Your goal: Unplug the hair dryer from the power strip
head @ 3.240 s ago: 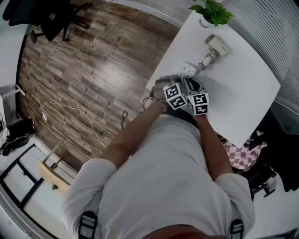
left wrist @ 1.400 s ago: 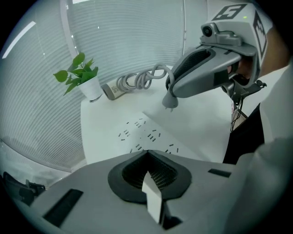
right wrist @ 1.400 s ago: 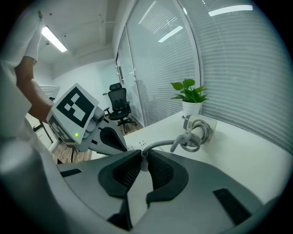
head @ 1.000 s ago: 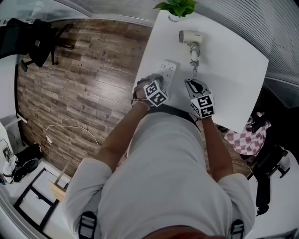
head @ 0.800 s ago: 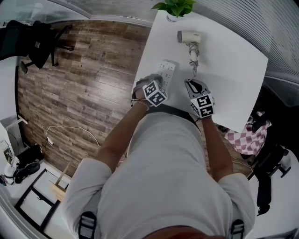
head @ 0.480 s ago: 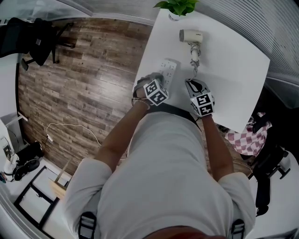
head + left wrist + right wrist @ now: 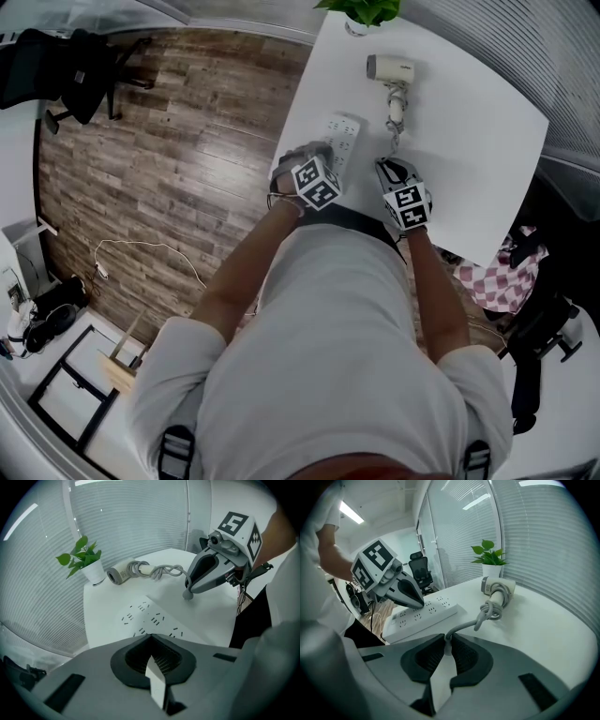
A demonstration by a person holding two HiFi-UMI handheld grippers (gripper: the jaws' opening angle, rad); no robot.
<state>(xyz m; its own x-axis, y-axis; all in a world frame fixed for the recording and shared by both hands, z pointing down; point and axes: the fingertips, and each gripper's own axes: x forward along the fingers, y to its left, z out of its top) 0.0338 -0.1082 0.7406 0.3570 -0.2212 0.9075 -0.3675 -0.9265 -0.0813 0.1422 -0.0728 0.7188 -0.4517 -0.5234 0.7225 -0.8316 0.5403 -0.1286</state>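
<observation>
On the white table [image 7: 469,159], the power strip [image 7: 342,131] is lying flat near the left edge, and the left gripper [image 7: 150,637] is bearing down on its near end with its jaws brought together and nothing between them. That pressure is probably keeping the strip from lifting or sliding while the plug comes away.

The right gripper [image 7: 447,641] is clamping the pale plug [image 7: 188,594] between its dark pads, just beside the strip and clear of its sockets, so the hair dryer seems to be already unplugged. It is holding the plug by its body, tilted down toward the tabletop, which suggests the plug is being set down.

The cord [image 7: 487,613] is running from the plug in a loose knot to the hair dryer [image 7: 389,67], which is lying on its side at the far end of the table beside the potted plant [image 7: 490,555].

The plug's pins are sitting out of sight below the pads, and no view is showing whether the plug is touching the table. The left gripper is covering the strip's near end. In the head view, the person's shirt [image 7: 328,356] is cutting off the near table edge.
</observation>
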